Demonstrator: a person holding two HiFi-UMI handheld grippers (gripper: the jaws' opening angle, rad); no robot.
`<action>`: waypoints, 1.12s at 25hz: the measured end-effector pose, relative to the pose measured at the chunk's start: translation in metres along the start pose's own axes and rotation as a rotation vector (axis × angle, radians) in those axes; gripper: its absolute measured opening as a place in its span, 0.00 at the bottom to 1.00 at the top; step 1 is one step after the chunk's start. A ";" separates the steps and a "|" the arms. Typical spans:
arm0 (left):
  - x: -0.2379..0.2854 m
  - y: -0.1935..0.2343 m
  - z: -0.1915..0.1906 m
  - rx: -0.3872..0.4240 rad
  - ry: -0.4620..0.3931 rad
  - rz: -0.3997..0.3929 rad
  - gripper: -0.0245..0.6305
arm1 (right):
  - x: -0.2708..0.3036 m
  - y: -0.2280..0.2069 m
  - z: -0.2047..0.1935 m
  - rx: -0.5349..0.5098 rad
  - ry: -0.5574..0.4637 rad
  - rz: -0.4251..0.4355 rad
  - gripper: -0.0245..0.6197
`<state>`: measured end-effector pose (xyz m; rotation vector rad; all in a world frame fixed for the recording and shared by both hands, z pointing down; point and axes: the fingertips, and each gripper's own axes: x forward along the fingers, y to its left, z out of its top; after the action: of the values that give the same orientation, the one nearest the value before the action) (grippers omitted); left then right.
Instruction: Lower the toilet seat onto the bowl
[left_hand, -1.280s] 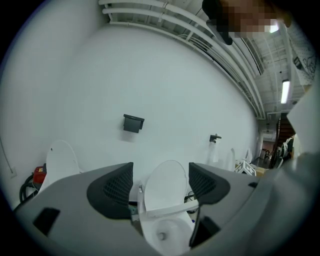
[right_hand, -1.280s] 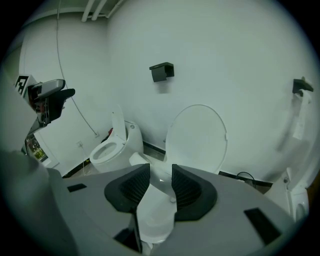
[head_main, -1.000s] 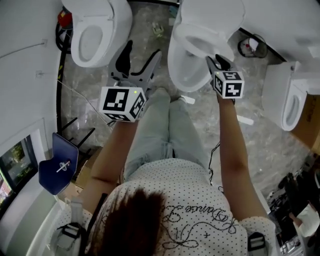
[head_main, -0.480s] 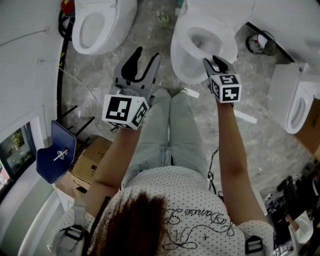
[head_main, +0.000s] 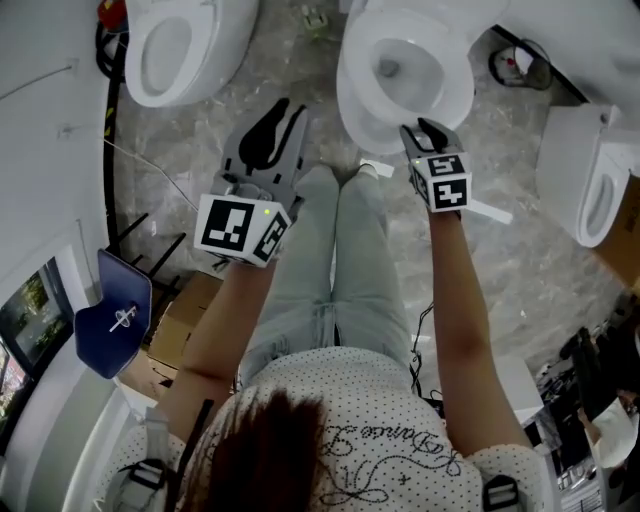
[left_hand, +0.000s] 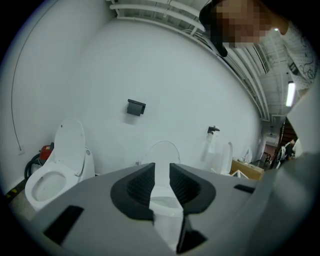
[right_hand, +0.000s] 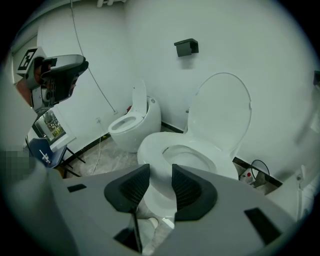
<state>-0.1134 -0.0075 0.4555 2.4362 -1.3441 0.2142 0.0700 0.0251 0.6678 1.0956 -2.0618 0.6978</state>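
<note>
The middle toilet's white seat (head_main: 405, 68) lies flat on the bowl, and its lid (right_hand: 220, 110) stands upright against the wall. In the right gripper view the seat ring (right_hand: 165, 150) shows just beyond the jaws. My right gripper (head_main: 418, 128) (right_hand: 160, 170) hovers at the bowl's front right rim, open a little, with nothing between its pads. My left gripper (head_main: 288, 108) (left_hand: 161, 167) is over the floor left of the bowl. Its jaws have just been closing to a narrow gap and hold nothing. The lid (left_hand: 162, 150) shows ahead of it.
A second toilet (head_main: 175, 50) stands to the left and a third white fixture (head_main: 590, 190) to the right. The person's legs (head_main: 340, 260) reach to the bowl's foot. A blue chair (head_main: 112, 325) and a cardboard box (head_main: 185, 320) sit at the lower left.
The left gripper's jaws have gone from wide apart to nearly together. Both grippers have dropped lower, and the right one stays by the bowl's front rim.
</note>
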 end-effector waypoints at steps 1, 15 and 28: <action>-0.002 -0.001 -0.001 -0.004 0.002 0.001 0.18 | -0.002 0.001 -0.004 0.000 0.008 -0.001 0.27; -0.027 0.019 -0.044 -0.047 0.073 0.046 0.13 | 0.024 0.023 -0.083 -0.031 0.163 0.002 0.26; -0.025 0.050 -0.073 -0.045 0.096 0.110 0.11 | 0.077 0.029 -0.138 -0.036 0.273 0.018 0.25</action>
<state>-0.1664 0.0143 0.5276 2.2874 -1.4260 0.3201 0.0585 0.1008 0.8085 0.9083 -1.8458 0.7713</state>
